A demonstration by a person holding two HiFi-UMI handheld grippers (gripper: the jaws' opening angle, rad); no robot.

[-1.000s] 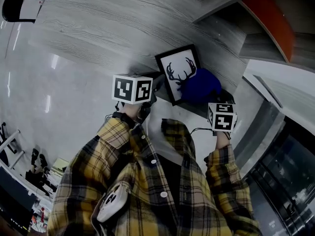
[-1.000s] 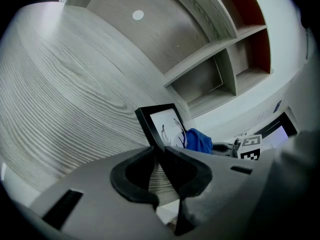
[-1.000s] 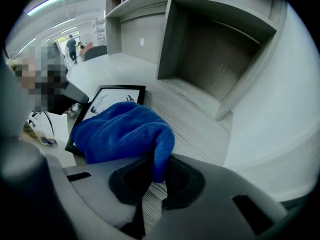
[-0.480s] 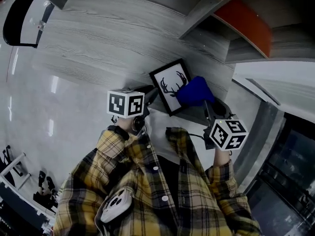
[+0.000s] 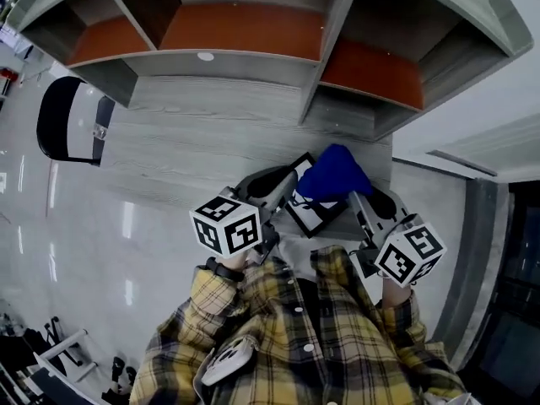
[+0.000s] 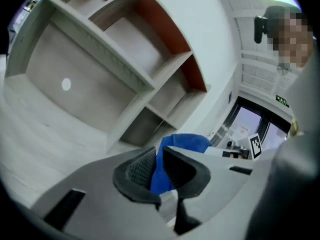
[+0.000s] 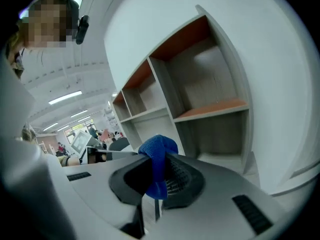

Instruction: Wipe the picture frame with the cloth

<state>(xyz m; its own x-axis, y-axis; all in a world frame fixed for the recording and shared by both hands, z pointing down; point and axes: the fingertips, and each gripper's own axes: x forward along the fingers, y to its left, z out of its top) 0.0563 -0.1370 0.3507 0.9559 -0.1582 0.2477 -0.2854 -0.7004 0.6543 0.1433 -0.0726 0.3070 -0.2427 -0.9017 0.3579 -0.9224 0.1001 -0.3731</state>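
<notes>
Frame (image 5: 312, 218) black-rimmed; left hand-held gripper (image 6: 159, 166) just closed onto it; right hand-held gripper (image 7: 159, 176) pinches blue cloth (image 5: 333, 175).

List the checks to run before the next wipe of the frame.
1. Cloth pinched in right gripper: ok, jaws closed on it.
2. Frame held by left gripper: cannot tell. Its jaws have just been closing, and only blue cloth shows in the gap.
3. Cloth touching frame: cannot tell. In the head view it overlaps the frame's upper part.
4. Frame face toward the head camera: ok, its white face is partly visible.
5. Both grippers beside the frame: ok.
</notes>
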